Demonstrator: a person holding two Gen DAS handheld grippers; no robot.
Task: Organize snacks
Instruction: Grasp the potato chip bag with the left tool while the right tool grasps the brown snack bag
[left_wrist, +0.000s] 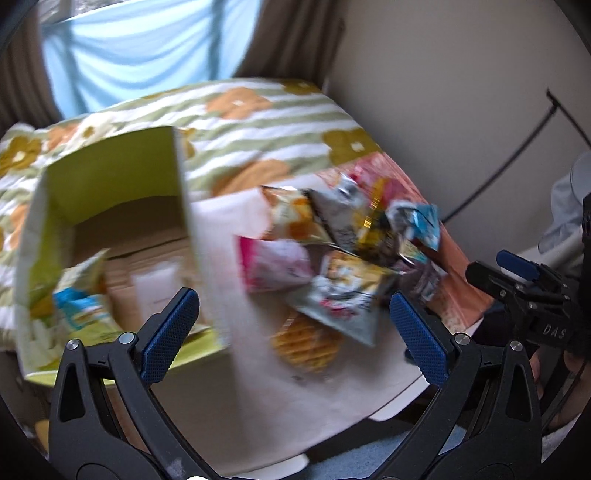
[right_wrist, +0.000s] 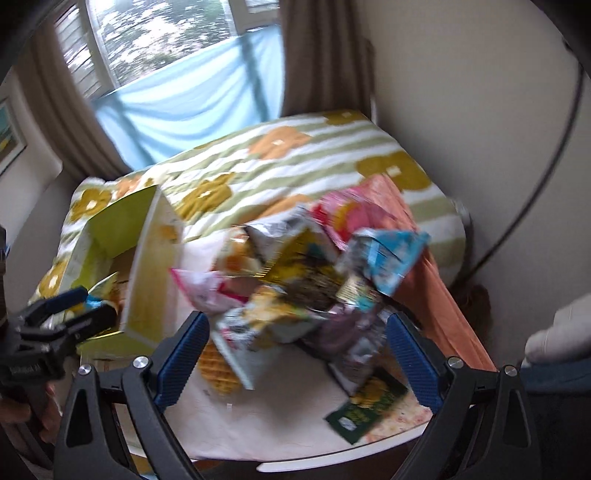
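I hold both grippers wide and empty — left gripper (left_wrist: 293, 321) near the green box (left_wrist: 110, 206), right gripper (right_wrist: 297, 349) over the snack pile (right_wrist: 295, 273)

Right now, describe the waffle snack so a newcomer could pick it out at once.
Start at the green cardboard box on the table's left; the snack pile lies to its right. At the pile's near edge, partly under a grey packet, sits the waffle snack. Its golden grid pattern, seen through clear wrapping, sets it apart from the printed bags.
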